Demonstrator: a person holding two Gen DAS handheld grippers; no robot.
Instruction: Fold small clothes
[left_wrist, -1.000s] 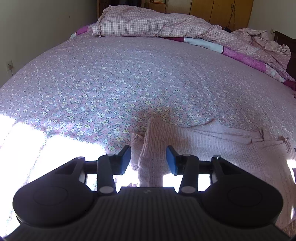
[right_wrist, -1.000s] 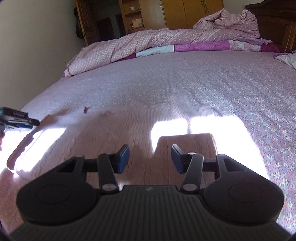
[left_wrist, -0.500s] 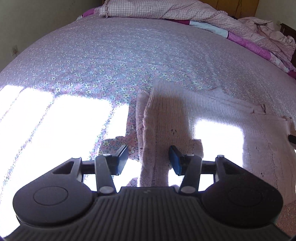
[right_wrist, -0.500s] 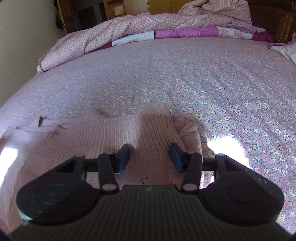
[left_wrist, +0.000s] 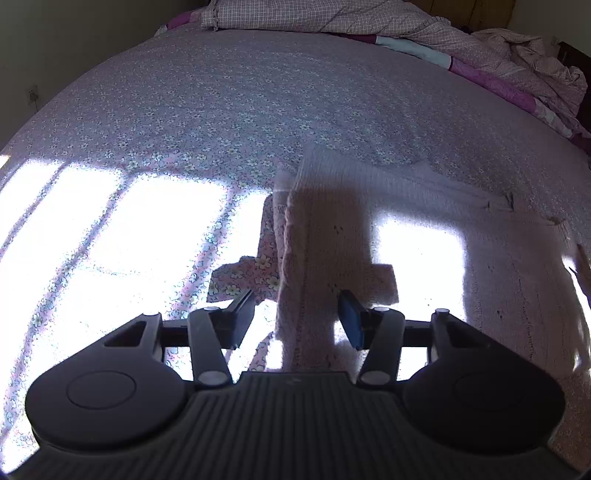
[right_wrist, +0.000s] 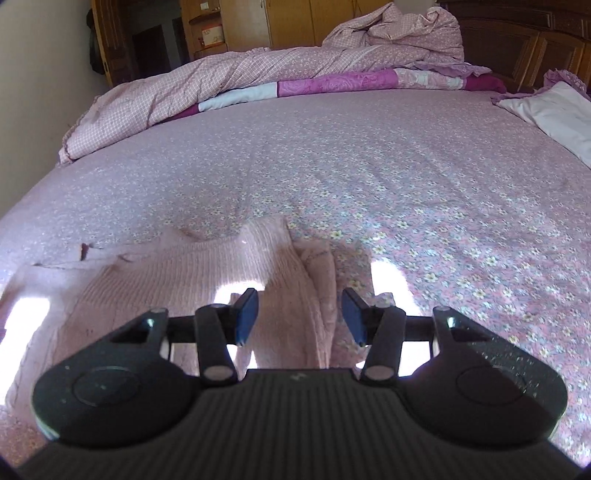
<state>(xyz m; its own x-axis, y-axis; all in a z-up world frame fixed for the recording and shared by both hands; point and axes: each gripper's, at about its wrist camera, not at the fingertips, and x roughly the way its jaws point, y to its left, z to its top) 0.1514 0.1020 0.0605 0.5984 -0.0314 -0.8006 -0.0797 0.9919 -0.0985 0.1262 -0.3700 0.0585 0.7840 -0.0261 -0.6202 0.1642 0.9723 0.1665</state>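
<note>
- Nearest, the left tool (left_wrist: 297, 319) stands with its jaws apart, straddling the sweater's left sleeve (left_wrist: 314, 258); its pads do not press the knit.
- Likewise the right tool (right_wrist: 299, 315) is spread over the right sleeve (right_wrist: 295, 295), with clear gaps on either side of the cloth, gripping nothing.
- The pink knit sweater (right_wrist: 177, 273) lies flat near the front edge of the bed (right_wrist: 369, 155), on the flowered sheet. Each sleeve looks already turned in along the body's side edge. Sun patches wash out parts of it.
- Step in hand, as judged: side folds appear laid; both tools seem poised at the sleeve edges for the following fold.
- Next move likely calls for both tools to close on the sleeve and the body layer beneath together, at matching points, then lift evenly and carry the cloth across. The loose knit may sag or slip if only the top layer is pinched.
- Farther back, the sheet runs bare to a rumpled quilt (right_wrist: 258, 81); a pale pillow (right_wrist: 554, 114) lies far right.
</note>
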